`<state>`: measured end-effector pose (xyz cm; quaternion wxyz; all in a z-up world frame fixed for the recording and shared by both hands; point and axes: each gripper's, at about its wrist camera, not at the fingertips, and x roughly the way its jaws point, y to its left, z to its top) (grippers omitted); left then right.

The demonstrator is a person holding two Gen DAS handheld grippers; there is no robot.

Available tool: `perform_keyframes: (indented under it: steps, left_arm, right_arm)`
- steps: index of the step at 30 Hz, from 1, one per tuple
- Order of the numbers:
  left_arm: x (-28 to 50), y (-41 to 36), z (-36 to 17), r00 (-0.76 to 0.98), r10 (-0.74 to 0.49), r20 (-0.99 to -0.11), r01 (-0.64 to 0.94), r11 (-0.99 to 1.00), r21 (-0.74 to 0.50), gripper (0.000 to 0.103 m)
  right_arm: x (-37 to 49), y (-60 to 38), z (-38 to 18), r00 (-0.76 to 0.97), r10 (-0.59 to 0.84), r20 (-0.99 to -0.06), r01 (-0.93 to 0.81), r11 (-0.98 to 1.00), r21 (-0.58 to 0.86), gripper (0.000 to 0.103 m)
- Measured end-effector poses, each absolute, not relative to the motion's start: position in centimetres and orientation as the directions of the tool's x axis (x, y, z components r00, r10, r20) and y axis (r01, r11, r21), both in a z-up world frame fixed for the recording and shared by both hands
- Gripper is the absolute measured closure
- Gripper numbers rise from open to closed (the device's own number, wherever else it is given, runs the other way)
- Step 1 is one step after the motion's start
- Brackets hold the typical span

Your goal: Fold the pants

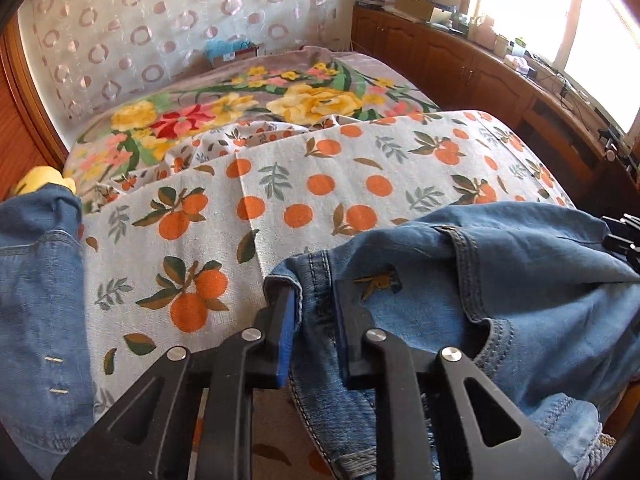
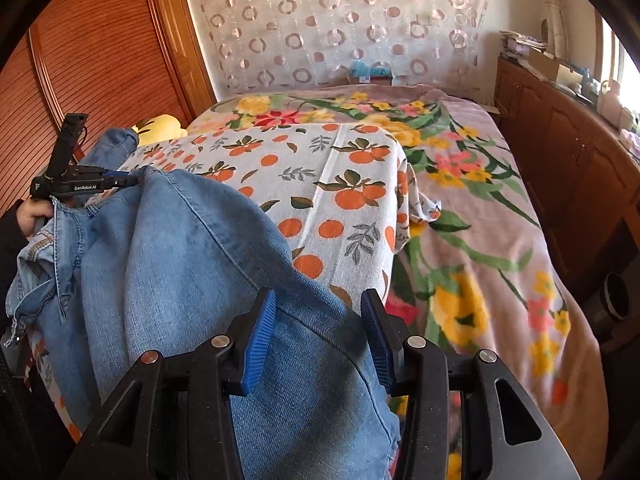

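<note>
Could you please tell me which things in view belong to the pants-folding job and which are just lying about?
Part of the job:
- blue denim pants
- left gripper, closed on the pants
- right gripper, denim between its pads
- orange-print white cloth under the pants

Just lying about:
- floral pink blanket
- yellow soft toy
- cardboard box on the wooden cabinet

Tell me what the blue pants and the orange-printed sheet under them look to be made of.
Blue pants: denim, apparently; washed matte twill, visible diagonal weave, contrast-stitched seams. Orange-printed sheet: thin woven cloth, likely cotton; matte, with sharp fold creases.
</note>
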<state>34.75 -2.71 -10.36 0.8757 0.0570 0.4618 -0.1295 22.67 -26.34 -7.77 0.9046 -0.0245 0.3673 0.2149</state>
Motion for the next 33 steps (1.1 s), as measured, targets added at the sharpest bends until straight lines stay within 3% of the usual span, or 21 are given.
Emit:
perform_keyframes:
  steps: [2, 5, 10, 16, 21, 27, 33]
  left_arm:
    - [33.9, -2.7, -9.7, 0.56, -0.176, -0.81, 0.278, 0.96, -0.017, 0.087]
    - [32.3, -2.3, -7.8, 0.597, -0.2, -0.777, 0.277, 0.96, -0.034, 0.089]
    - [28.7, -1.1, -2.4, 0.698, -0.228, -0.678, 0.264, 0.963, -0.053, 0.092]
    - [24.5, 1.6, 5.8, 0.835, -0.241, -0.494, 0.224, 0.97, -0.095, 0.093]
    - [24.2, 3.9, 10.3, 0.901, -0.176, -0.397, 0.163, 0.984, -0.067, 0.093]
    - [28.0, 7.4, 11.3, 0.923, -0.045, -0.381, 0.046, 0.999, -0.007, 0.093]
    - [33.4, 9.6, 6.3, 0.864, 0.009, -0.504, -0.001, 1.0, 0.017, 0.093]
  right_arm:
    - [22.0, -26.8, -7.5, 0.636, 0.38, -0.672, -0.412, 0.903, 0.121, 0.088]
    - [20.9, -27.1, -6.0, 0.651, 0.382, -0.656, -0.422, 0.9, 0.105, 0.097]
    - [17.9, -29.4, 0.0, 0.754, 0.363, -0.547, -0.399, 0.915, 0.057, 0.098]
    - [17.5, -27.5, 7.8, 0.857, 0.331, -0.396, -0.389, 0.918, -0.075, 0.098]
    - [20.2, -24.3, 12.3, 0.892, 0.324, -0.315, -0.386, 0.909, -0.159, 0.098]
    - [26.6, -19.4, 11.1, 0.891, 0.321, -0.322, -0.396, 0.896, -0.201, 0.098]
    - [34.1, -15.4, 5.9, 0.847, 0.307, -0.434, -0.418, 0.889, -0.188, 0.098]
